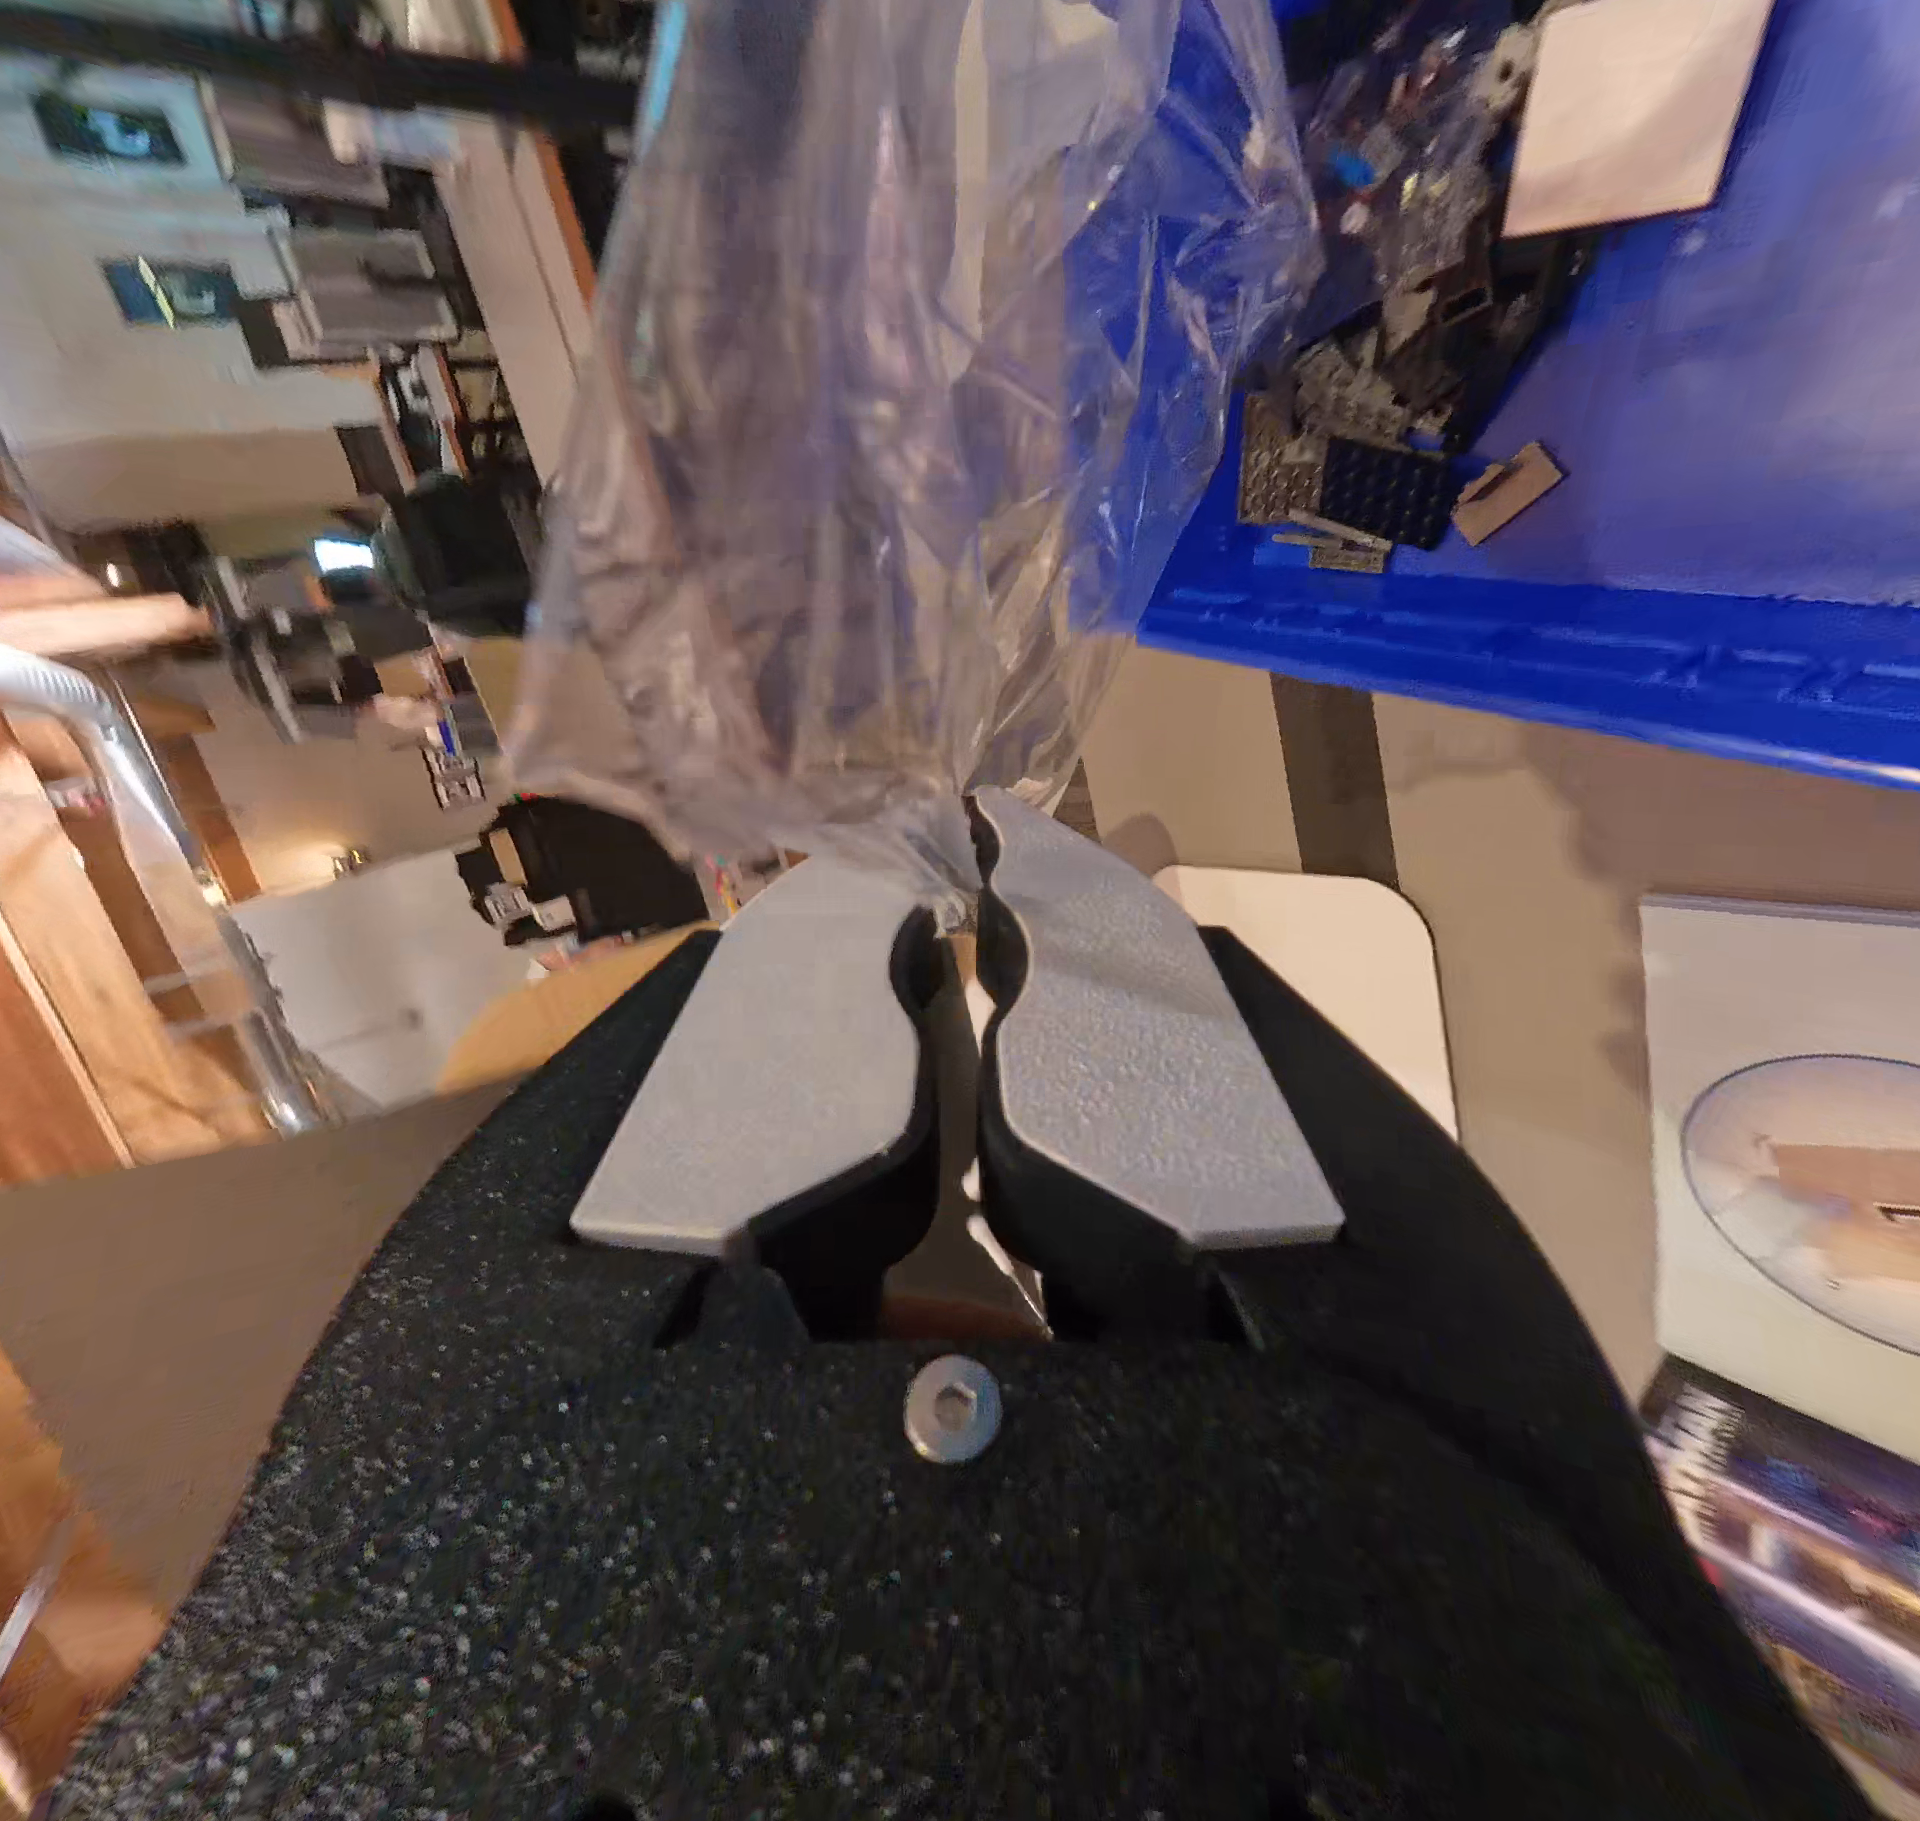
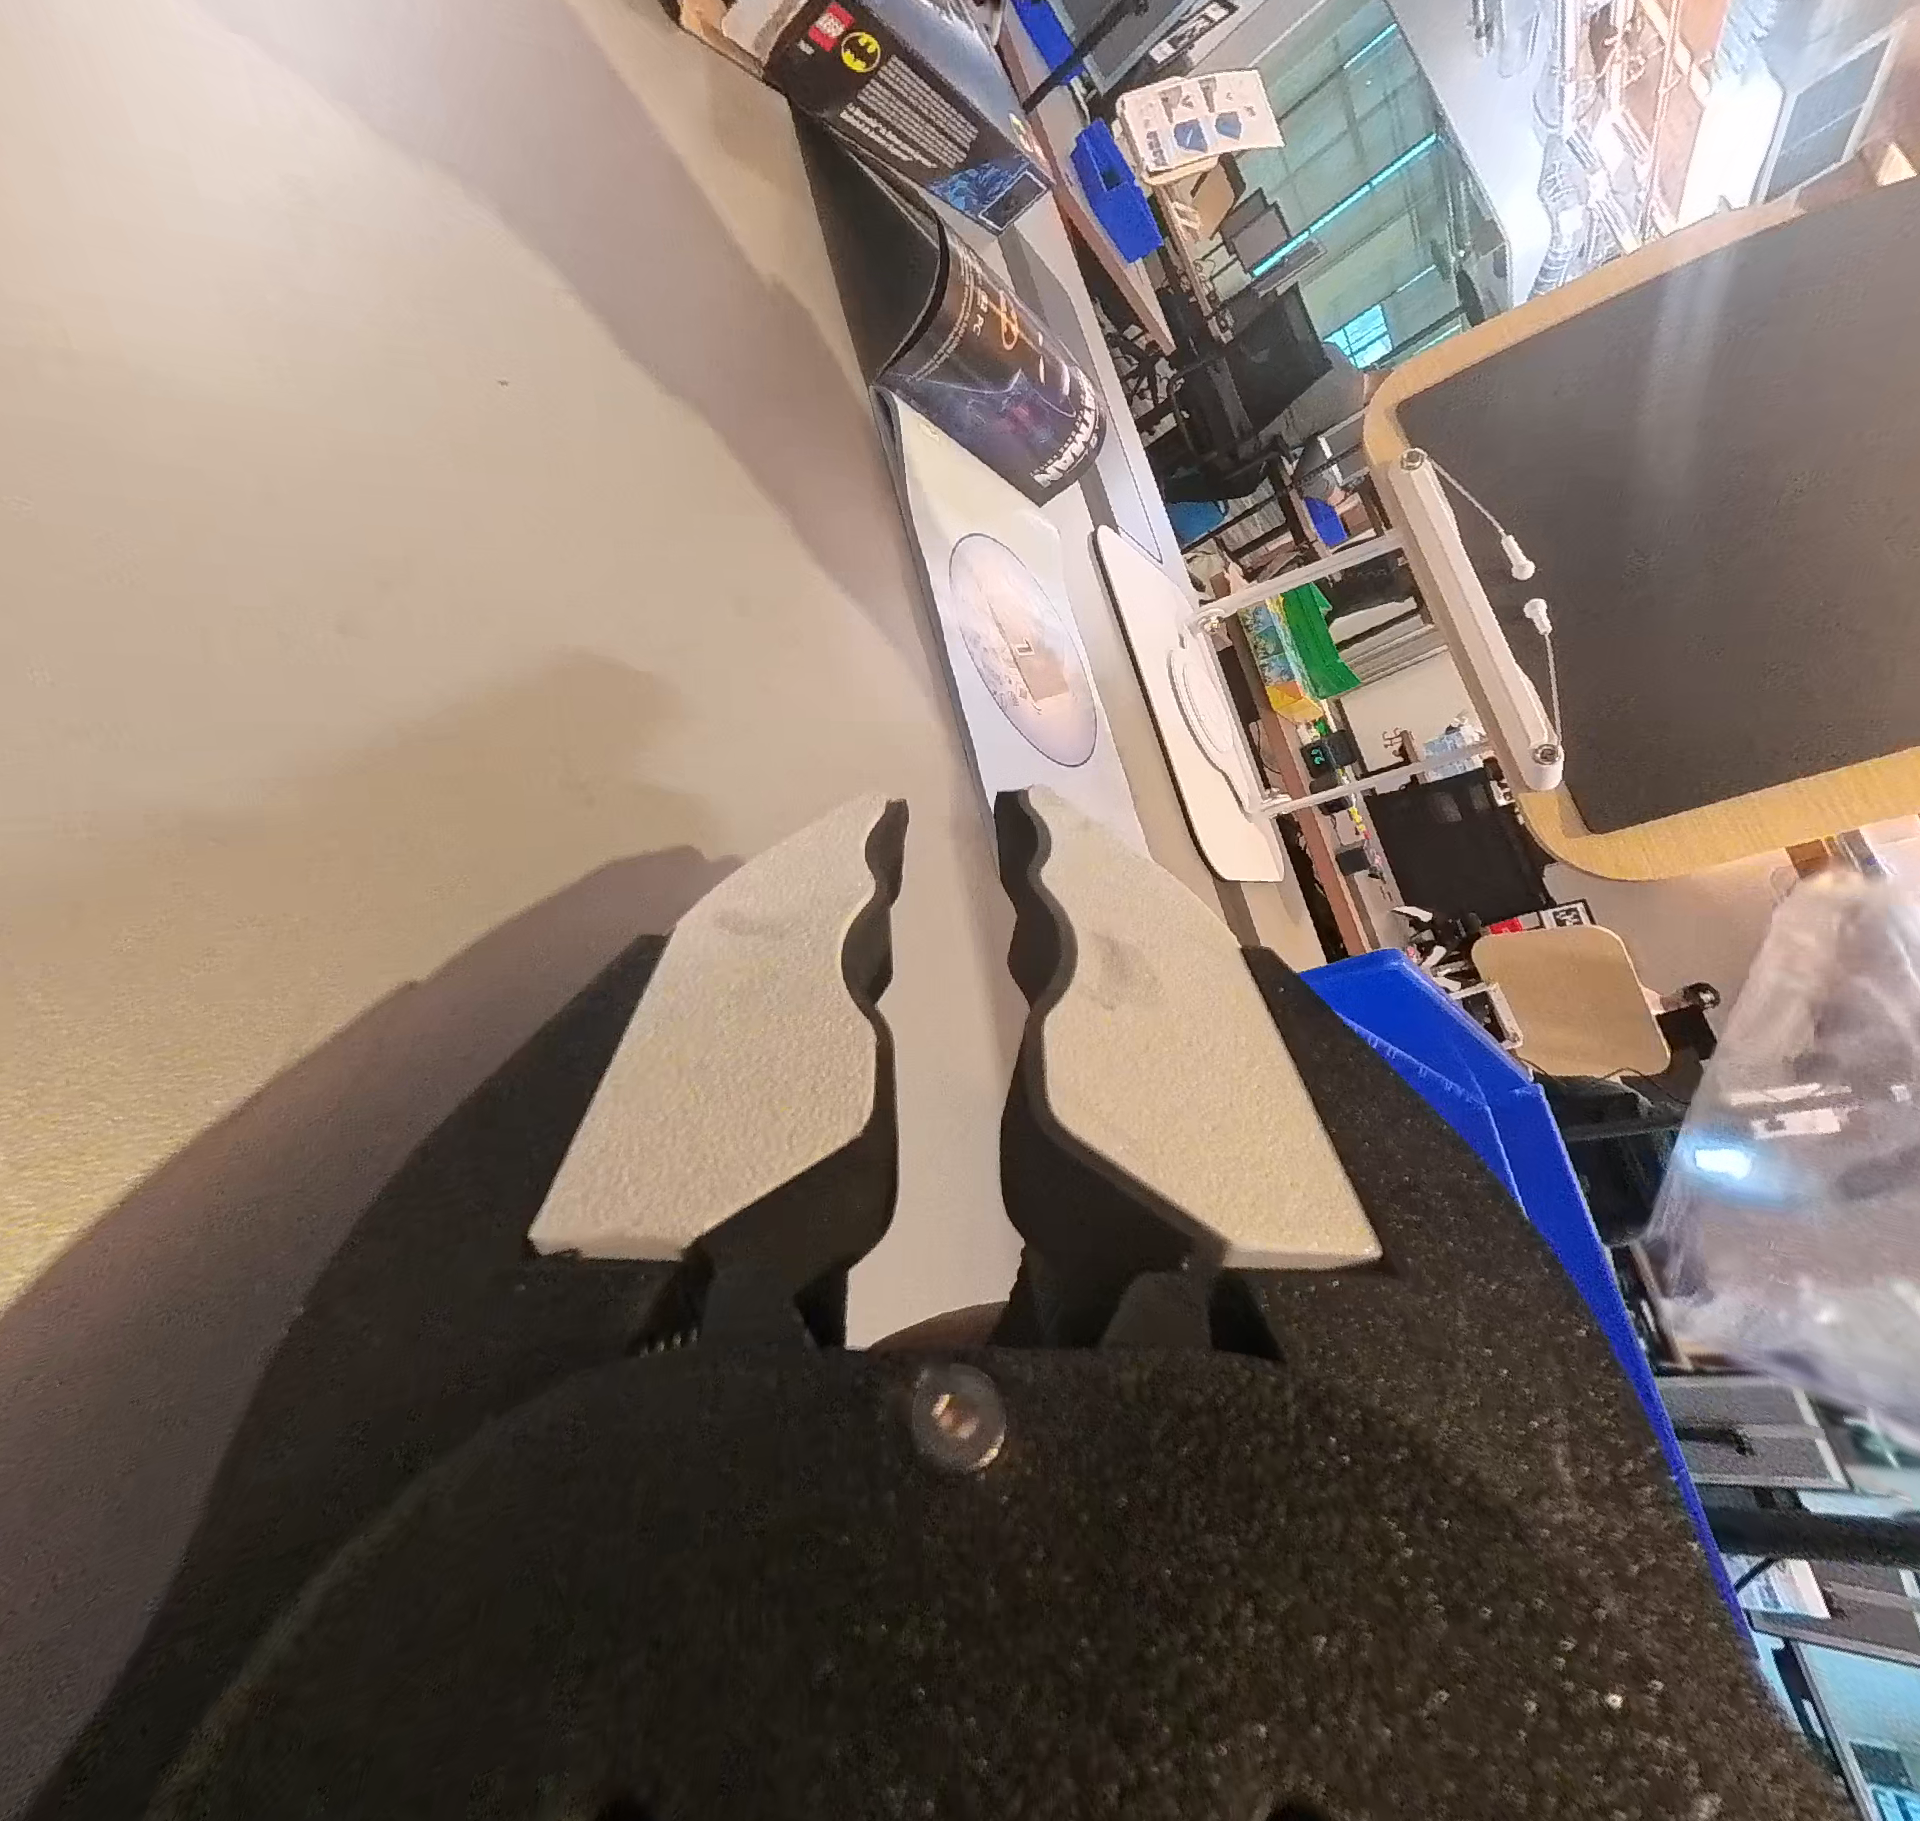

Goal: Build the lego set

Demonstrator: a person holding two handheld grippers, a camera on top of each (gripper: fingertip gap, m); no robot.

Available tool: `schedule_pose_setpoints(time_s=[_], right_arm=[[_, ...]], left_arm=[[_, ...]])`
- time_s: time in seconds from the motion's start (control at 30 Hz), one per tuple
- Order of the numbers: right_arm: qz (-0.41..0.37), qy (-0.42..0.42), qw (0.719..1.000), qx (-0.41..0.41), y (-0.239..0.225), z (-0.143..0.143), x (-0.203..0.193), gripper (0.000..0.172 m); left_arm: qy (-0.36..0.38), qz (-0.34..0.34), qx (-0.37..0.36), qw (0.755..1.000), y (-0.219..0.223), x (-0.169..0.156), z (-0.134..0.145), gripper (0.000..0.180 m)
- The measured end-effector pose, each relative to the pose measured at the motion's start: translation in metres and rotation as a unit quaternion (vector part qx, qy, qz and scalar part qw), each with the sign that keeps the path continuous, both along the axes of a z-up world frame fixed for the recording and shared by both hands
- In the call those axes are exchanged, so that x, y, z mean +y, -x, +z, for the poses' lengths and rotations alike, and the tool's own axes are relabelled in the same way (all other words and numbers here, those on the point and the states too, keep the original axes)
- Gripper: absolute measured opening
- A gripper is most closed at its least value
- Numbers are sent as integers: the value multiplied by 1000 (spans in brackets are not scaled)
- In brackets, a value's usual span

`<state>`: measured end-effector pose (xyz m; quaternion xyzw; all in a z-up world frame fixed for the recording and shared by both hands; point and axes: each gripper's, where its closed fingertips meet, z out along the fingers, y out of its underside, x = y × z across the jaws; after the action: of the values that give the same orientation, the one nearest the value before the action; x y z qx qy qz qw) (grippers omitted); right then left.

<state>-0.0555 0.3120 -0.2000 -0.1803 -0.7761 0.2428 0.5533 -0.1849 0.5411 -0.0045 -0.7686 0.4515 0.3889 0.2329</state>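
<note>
Left gripper [image 1: 961, 836] clenched tight on a gathered corner of a crinkly clear plastic bag [image 1: 862, 369], pinched right at the tips of the grey textured fingers [image 1: 1101, 961]. Rest of the bag billowing up and away from the tips, partly in front of a bright blue plastic bin [image 1: 1558, 649]. Inside the bin: a pile of small grey and black building-brick pieces [image 1: 1392, 389] plus a white square card [image 1: 1642, 88]. Below the bin, a beige worktop [image 1: 1507, 836] with a white rounded tray [image 1: 1330, 950] and a white printed booklet page with a round picture [image 1: 1787, 1148].

Right gripper [image 2: 948, 815] released, fingers [image 2: 748, 1023] apart with just bare beige worktop [image 2: 364, 421] showing through the gap, nothing gripped. Same clear bag [image 2: 1808, 1127] hanging well off to that gripper's right, beyond the blue bin's corner [image 2: 1455, 1054]. Ahead of the tips, the white booklet page [image 2: 1018, 649] and a black printed carton [image 2: 894, 119] further along.
</note>
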Motion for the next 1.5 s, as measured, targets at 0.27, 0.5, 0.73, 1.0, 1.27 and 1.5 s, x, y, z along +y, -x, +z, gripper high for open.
schedule_pose_setpoints(time_s=[0.27, 0.5, 0.73, 1.0, 1.27, 1.5], right_arm=[[2, -1, 1000, -4, 0, -2, -2, 18], [0, 3, 1000, -9, 0, -4, -2, 18], [-3, 1, 1000, -11, -1, -5, 0, 18], [-1, 3, 1000, -14, -3, -6, 0, 18], [0, 0, 1000, -13, -4, -5, -1, 18], [-1, 0, 1000, -17, -5, -7, 0, 18]], left_arm=[[-109, 153, -35, 982, 71, -87, 19, 0], [-74, 250, -25, 965, 120, -137, -57, 0], [-113, 306, 33, 945, 154, -130, -119, 0], [-117, 269, 135, 947, 135, -91, -167, 1], [-21, 194, 85, 977, 118, -92, -222, 24], [-1, 189, -49, 981, 103, -104, -235, 45]])
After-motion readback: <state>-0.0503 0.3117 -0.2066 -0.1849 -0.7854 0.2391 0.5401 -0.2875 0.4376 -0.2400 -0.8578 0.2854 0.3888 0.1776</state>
